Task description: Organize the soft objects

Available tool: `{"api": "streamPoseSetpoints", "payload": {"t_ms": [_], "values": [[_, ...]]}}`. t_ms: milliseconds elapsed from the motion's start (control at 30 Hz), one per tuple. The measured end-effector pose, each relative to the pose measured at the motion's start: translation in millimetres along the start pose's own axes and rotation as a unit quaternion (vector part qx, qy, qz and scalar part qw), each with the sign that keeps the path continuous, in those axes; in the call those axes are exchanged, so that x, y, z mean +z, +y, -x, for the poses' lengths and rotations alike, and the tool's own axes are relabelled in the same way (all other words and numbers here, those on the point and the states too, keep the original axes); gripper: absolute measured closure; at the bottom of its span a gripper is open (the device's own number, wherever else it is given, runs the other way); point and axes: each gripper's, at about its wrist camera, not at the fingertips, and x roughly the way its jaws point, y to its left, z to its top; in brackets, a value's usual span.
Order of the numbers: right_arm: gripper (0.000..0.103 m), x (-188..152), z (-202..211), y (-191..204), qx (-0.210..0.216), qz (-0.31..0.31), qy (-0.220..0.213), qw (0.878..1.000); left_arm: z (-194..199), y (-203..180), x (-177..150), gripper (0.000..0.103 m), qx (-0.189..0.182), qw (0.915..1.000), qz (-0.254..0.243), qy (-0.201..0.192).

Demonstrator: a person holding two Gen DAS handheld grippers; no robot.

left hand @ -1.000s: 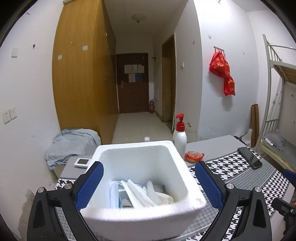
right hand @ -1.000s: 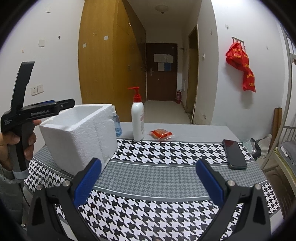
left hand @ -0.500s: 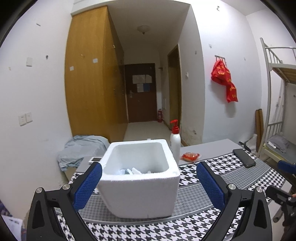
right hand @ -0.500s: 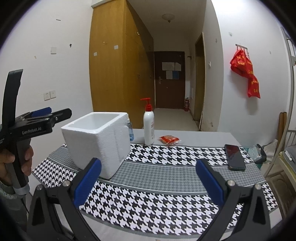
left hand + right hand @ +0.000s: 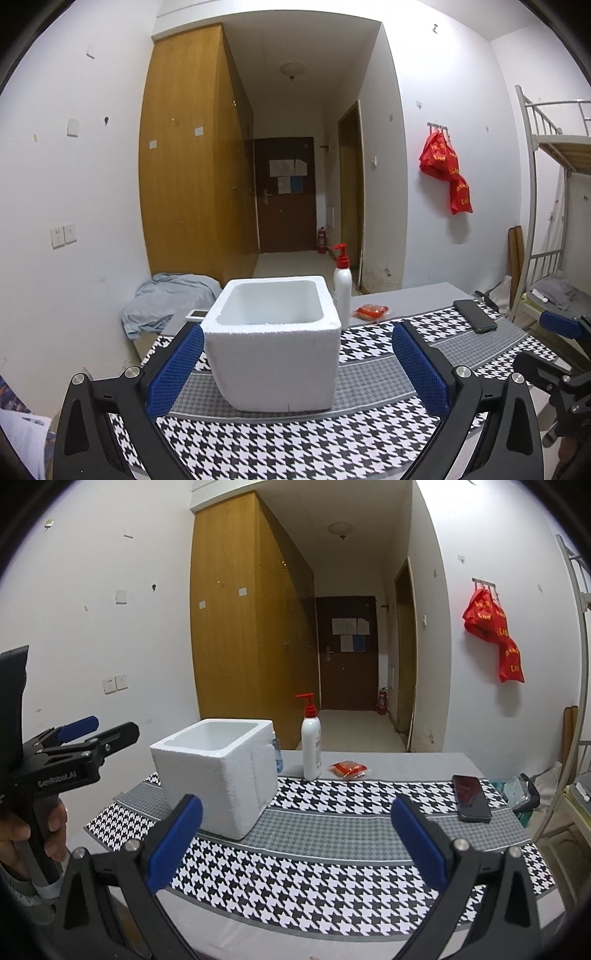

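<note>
Left wrist view: both claws, left claw (image 5: 297,363) and right claw (image 5: 295,840), gape wide, empty; foam box (image 5: 275,341) contents hidden.

Even, cool indoor light – soft shadows only, as under the box (image 5: 273,354). The ceiling lamp (image 5: 291,69) looks unlit. Both views are sharp at centre, with fisheye bending and dark vignette at the edges – no glare.

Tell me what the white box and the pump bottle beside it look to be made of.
The white box looks like expanded polystyrene foam: matte, with a grainy, beaded surface, thick walls and crumbly edges. The pump bottle seems to be smooth white plastic with a slight sheen, topped by a red plastic pump. The printing on its label is too small to read.
</note>
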Motion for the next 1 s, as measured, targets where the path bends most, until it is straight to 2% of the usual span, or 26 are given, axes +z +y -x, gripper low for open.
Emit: {"api": "streamPoseSetpoints", "payload": {"t_ms": [467, 1000], "values": [[0.0, -26.2, 28.2, 19.1, 0.005, 0.0, -0.017, 1.0, 42.8, -4.9, -39.0, 0.001, -0.009, 0.9997, 0.021, -0.009], [0.0, -49.9, 47.2, 41.4, 0.014, 0.015, -0.034, 0.999, 76.1, -5.4, -73.2, 0.001, 0.001, 0.9991, 0.033, -0.026]]}}
